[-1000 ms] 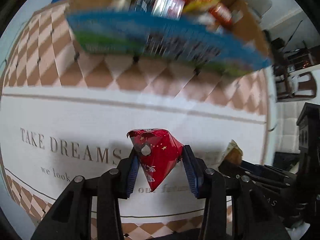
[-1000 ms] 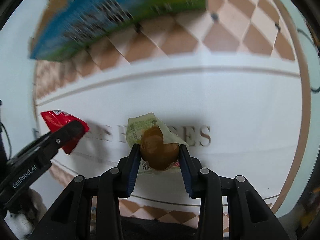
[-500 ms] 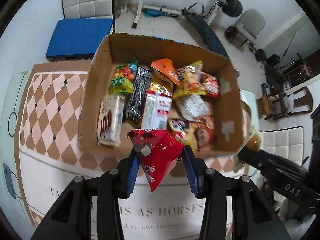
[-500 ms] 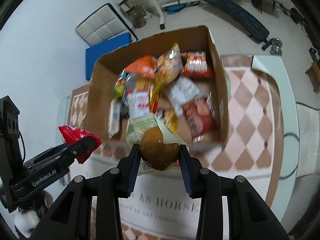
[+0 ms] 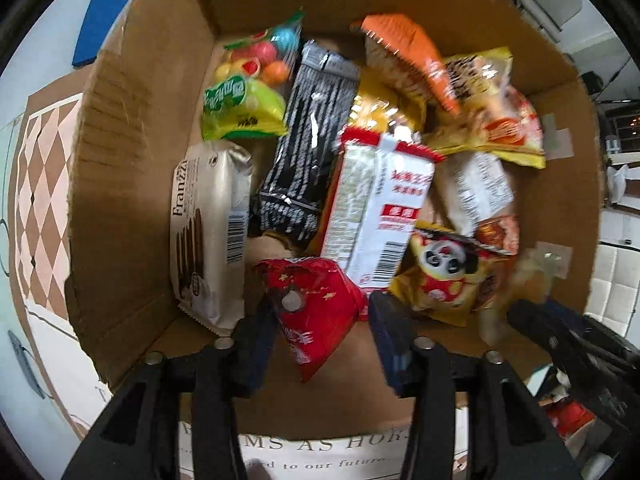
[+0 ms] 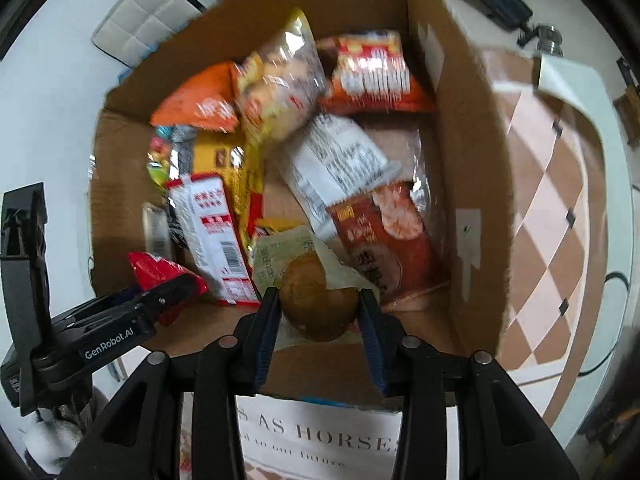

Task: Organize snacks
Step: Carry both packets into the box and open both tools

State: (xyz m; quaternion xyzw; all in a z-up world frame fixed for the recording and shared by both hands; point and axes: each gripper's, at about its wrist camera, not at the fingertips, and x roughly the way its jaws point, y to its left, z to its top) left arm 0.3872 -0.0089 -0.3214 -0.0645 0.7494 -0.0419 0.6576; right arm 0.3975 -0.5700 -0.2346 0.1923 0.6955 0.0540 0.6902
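Snacks (image 5: 360, 184) are piling up loose inside the cardboard box (image 5: 132, 160), which is sitting on the lettered tablecloth (image 6: 320, 436); bags, bars and sachets are overlapping at all angles.

Step in hand, as I judge it: dropping two more items into the box.

The left gripper (image 5: 320, 308) is hanging over the box's 6 o'clock edge. Its jaws have just been opening, and the red star-printed packet (image 5: 316, 320) is sitting between them with a sliver of gap showing at the 3 o'clock pad, so it looks released.

The right gripper (image 6: 318, 304) is also pointing down into the box near 6 o'clock. Its jaws have just been opening too, yet both pads are appearing to touch the round brown snack in a clear wrapper (image 6: 318, 308).

Next move, I judge: widening both claws fully, letting each item fall onto bare cardboard at 6 o'clock, then lifting straight out without snagging the box wall.
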